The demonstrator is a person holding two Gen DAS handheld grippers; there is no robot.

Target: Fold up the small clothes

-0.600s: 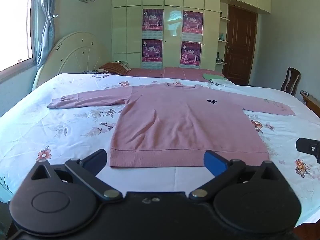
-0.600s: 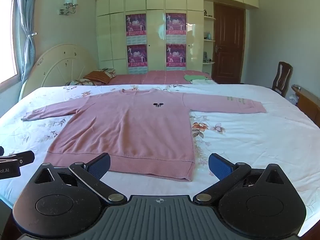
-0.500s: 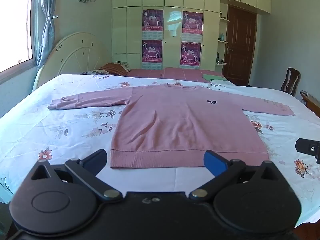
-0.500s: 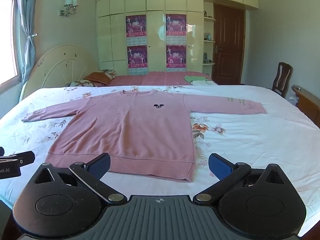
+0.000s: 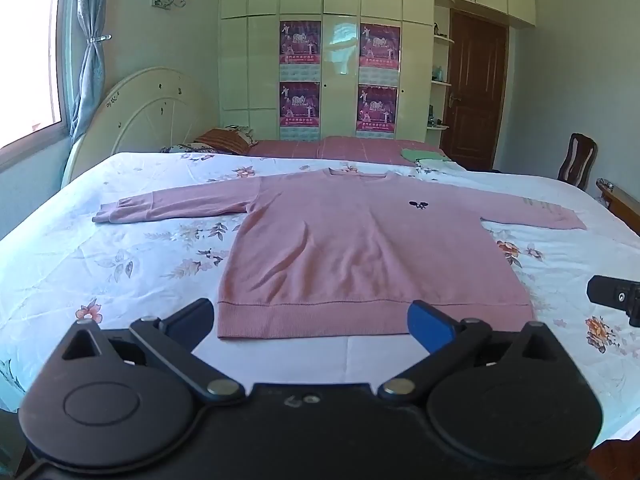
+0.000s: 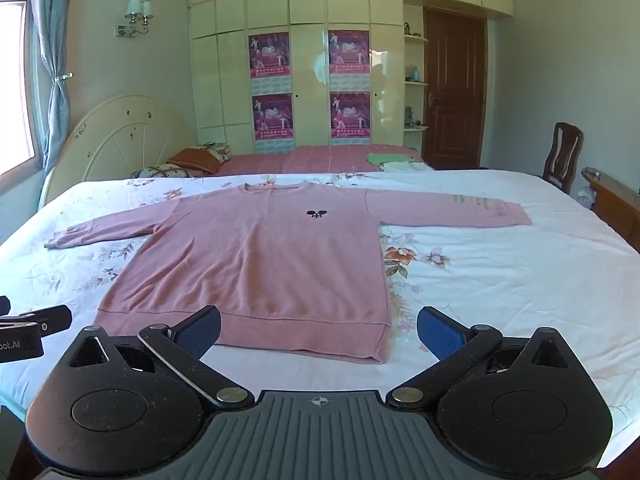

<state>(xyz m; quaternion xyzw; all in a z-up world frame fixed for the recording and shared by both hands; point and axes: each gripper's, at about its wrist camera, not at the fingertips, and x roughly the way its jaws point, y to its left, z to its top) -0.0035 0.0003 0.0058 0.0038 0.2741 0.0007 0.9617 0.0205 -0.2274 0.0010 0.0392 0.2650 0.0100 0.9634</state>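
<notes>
A pink long-sleeved sweater (image 5: pixel 360 248) (image 6: pixel 264 264) lies flat and face up on the bed, both sleeves spread out sideways, a small dark logo on the chest. My left gripper (image 5: pixel 310 324) hovers open just before the hem, nothing between its blue pads. My right gripper (image 6: pixel 320 332) is open too, over the hem's right end, also empty. Each gripper's tip shows at the edge of the other's view: the right one (image 5: pixel 616 296), the left one (image 6: pixel 36 324).
The bed has a white floral sheet (image 5: pixel 100 264) (image 6: pixel 500 280) and a cream round headboard (image 5: pixel 148 120) at the left. Pillows (image 6: pixel 196 160), a pink cover and a green cloth (image 5: pixel 424 155) lie at the far side. A wooden chair (image 6: pixel 564 156) stands right; wardrobe and door behind.
</notes>
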